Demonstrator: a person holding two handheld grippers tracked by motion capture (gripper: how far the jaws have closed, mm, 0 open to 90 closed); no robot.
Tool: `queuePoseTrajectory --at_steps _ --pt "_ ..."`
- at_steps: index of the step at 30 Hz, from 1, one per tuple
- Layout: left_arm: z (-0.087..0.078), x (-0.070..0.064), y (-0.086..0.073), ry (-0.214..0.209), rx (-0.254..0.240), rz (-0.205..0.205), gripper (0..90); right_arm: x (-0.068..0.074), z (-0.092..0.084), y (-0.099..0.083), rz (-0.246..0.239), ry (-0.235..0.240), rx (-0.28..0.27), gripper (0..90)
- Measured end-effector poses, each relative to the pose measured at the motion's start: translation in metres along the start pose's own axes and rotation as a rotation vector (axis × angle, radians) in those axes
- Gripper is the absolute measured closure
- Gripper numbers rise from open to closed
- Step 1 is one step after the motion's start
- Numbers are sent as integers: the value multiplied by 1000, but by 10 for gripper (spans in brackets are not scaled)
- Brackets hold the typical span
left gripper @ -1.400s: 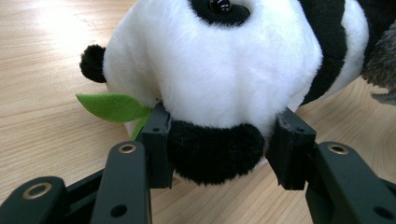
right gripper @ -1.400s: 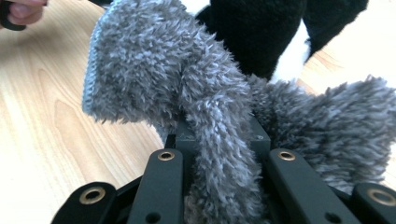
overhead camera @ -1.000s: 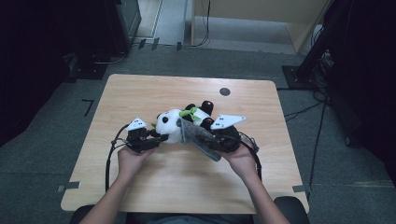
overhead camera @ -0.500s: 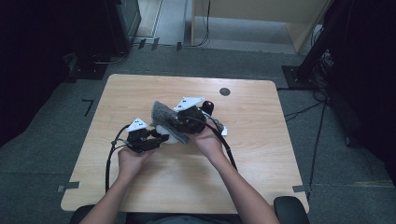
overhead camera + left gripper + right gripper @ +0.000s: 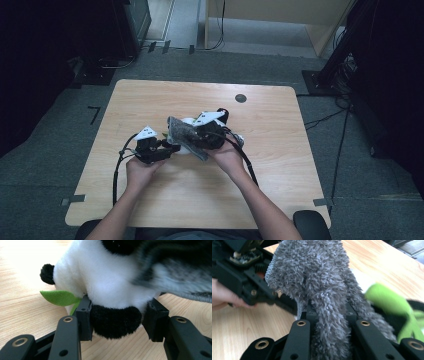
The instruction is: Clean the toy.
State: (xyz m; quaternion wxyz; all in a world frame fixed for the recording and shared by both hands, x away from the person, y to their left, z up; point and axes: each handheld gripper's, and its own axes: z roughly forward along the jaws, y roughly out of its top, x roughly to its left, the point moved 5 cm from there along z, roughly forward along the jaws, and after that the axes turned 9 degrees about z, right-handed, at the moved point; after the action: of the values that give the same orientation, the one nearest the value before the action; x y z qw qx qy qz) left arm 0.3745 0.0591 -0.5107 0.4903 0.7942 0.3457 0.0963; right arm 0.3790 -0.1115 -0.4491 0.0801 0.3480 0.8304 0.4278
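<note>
A black-and-white panda plush (image 5: pixel 107 282) lies in the middle of the wooden table (image 5: pixel 150 100). My left gripper (image 5: pixel 120 315) is shut on one of its black limbs (image 5: pixel 115 322), beside a green felt leaf (image 5: pixel 60 297). In the high view the left gripper (image 5: pixel 170 148) points right at the panda (image 5: pixel 186 121). My right gripper (image 5: pixel 328 312) is shut on a shaggy grey cloth (image 5: pixel 312 277), which drapes over the plush. From above, the right gripper (image 5: pixel 196 136) holds the cloth (image 5: pixel 180 132) over the panda, close to the left gripper. The cloth hides much of the toy.
A small black round disc (image 5: pixel 240 98) sits near the table's far edge. Cables trail from both grippers toward the near edge. Dark floor, black equipment and a wooden cabinet surround the table. In the right gripper view, the left gripper's body (image 5: pixel 249 282) and a hand (image 5: pixel 222 296) are close.
The right gripper has carried the grey cloth leftward across the panda, toward the left gripper. The left gripper has stayed put on the plush.
</note>
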Motion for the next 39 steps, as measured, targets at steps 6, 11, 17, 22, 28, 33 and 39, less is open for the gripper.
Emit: queuePoseTrajectory --at_steps 6,11,17,22,28,33,39 --pt "0 1 0 -8 -2 -10 496 -3 -16 -19 5 -3 14 756" --pt "0 2 0 -10 0 -9 496 -8 -29 -35 19 -4 22 758" --pt "0 2 0 -13 -5 -14 497 -14 -46 -52 33 -21 39 758" --pt "0 2 0 -9 0 -1 499 -23 -59 -63 63 -28 37 757" --pt "0 2 -1 -11 4 8 502 -34 -72 -73 80 -40 33 756" --pt "0 2 -1 -13 7 10 507 -44 -84 -81 106 -58 30 755" --pt "0 1 -2 -11 12 18 509 -58 -95 -91 141 -93 29 754"
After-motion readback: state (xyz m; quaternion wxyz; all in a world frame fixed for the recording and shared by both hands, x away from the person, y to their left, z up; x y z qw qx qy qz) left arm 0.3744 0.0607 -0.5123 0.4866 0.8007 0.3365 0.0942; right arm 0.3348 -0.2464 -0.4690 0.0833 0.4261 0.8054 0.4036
